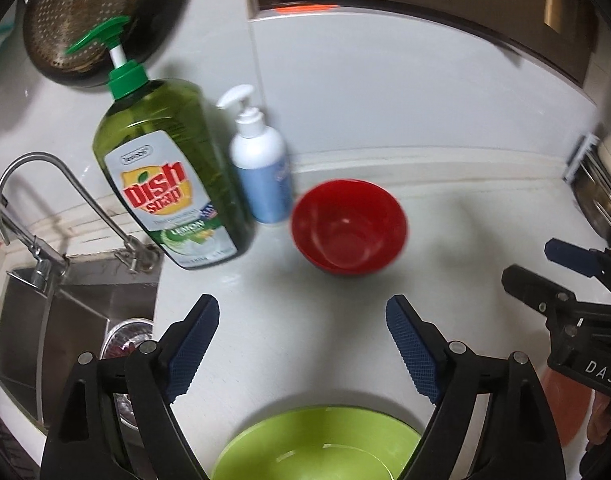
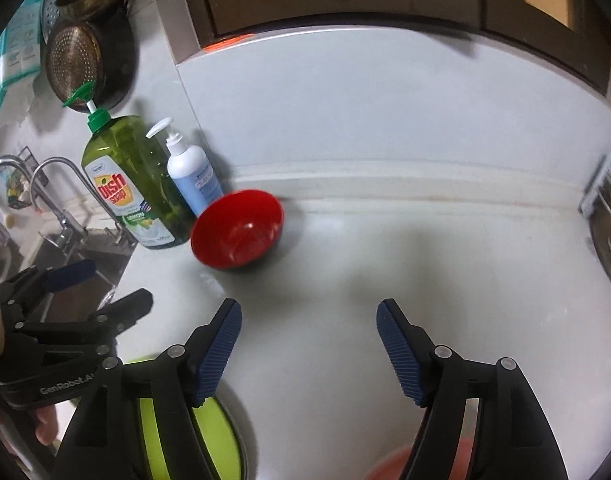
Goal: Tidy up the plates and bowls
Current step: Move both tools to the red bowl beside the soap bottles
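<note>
A red bowl (image 1: pixel 349 226) (image 2: pixel 237 232) stands upright on the white counter (image 1: pixel 445 208), close to the back wall. My left gripper (image 1: pixel 302 308) (image 2: pixel 113 284) is open above the counter in front of the bowl, with nothing between its blue pads. A green dish (image 1: pixel 317 448) (image 2: pixel 213 436) lies just below it at the near edge. My right gripper (image 2: pixel 309 310) (image 1: pixel 541 268) is open too and holds nothing, to the right of the left one. An orange-pink dish (image 2: pixel 389 468) (image 1: pixel 561 404) shows partly beneath it.
A green dish soap bottle (image 1: pixel 173 184) and a white pump bottle (image 1: pixel 261 168) stand left of the red bowl. A steel sink (image 1: pixel 65 320) with a tap (image 1: pixel 25 184) lies at the left. A colander (image 1: pixel 85 20) hangs on the wall. A metal rack (image 1: pixel 601 188) sits far right.
</note>
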Tool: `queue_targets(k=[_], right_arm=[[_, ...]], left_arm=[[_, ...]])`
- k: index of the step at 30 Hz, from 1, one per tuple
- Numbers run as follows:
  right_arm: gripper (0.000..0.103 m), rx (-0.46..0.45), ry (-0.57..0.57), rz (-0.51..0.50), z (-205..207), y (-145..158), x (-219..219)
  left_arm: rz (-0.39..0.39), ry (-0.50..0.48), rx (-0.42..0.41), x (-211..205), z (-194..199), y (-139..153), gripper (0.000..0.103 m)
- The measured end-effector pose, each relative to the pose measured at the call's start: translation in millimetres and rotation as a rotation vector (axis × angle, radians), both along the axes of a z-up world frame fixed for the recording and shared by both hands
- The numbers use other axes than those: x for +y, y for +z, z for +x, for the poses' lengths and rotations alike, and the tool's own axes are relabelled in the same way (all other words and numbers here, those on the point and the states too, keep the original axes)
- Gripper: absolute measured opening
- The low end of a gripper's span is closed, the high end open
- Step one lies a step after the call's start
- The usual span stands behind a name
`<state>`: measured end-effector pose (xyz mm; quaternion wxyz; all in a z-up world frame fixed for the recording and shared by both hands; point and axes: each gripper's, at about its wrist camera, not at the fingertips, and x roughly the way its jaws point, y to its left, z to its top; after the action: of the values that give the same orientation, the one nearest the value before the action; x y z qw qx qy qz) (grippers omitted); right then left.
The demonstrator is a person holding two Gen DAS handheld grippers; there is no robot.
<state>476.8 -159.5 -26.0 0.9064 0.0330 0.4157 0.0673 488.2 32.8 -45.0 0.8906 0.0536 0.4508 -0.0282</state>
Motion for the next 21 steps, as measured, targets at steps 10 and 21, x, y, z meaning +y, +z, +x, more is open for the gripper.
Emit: queue_targets(k=[10,21], right_arm=[[0.072,0.08,0.082,-0.009,52,-18,22],[0.071,0.141,0.117,0.036,107,-47,33]], left_arm=[[0.007,0.027,-0.001,18,37,-24,0.086],[0.017,0.012,0.027,17,82,-59,0.083]])
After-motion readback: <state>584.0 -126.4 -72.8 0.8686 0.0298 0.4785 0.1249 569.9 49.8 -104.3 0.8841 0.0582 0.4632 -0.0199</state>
